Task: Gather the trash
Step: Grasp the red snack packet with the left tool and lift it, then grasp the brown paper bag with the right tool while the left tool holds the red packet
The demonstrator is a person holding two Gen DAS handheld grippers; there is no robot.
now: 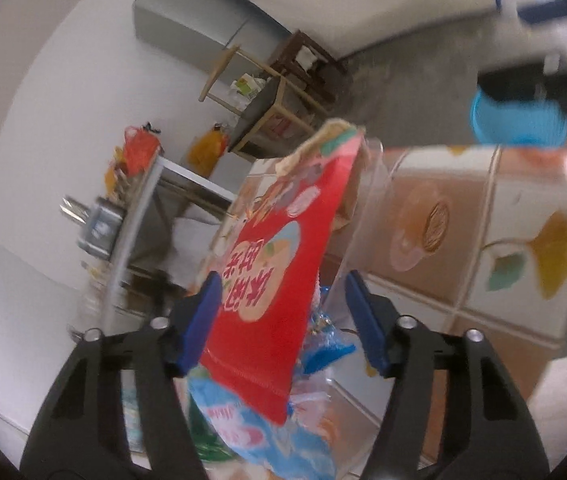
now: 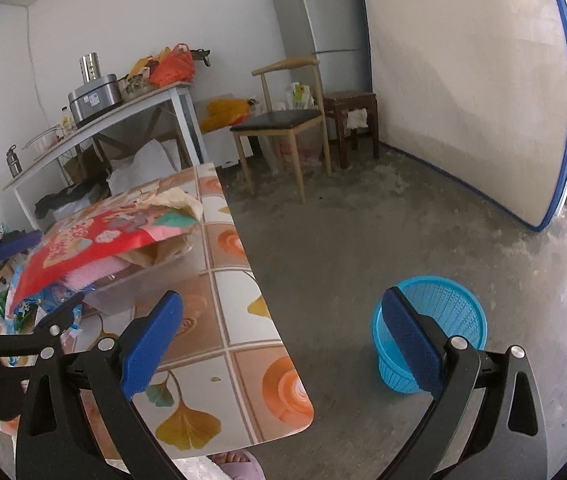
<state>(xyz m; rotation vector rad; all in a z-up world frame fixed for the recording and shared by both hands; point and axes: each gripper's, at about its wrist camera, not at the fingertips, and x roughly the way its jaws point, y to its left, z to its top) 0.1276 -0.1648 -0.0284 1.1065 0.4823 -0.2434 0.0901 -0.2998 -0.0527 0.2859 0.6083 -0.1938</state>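
Left gripper (image 1: 279,308) sits half-closed around the red snack bag (image 1: 279,248): the left pad looks to touch the bag's edge, but a clear gap shows between the bag and the right pad, so I read no grip. Right gripper (image 2: 279,344) stands wide with nothing between its pads, poised over the table's near corner with the blue basket (image 2: 443,320) on the floor beyond it. The bag lies tilted on a heap of other wrappers on the patterned table (image 2: 243,380), its torn top resting over the rim of a clear plastic tray (image 2: 155,276). Risks as I judge them: the bag is thin, glossy and flat, so a pinch at the edge could slip off, or the foil could fold and slide out. The blue-and-white wrappers (image 1: 243,424) below touch it and could be dragged along or scattered onto the floor. The tray is light; a snag on the open top might tip or shift it. The basket stands well apart from the table, so a loosely held bag could drop short in the carry. Bag appearance: bright red, cartoon print, white characters, crimped bottom seam, opened top curled back, seemingly empty.
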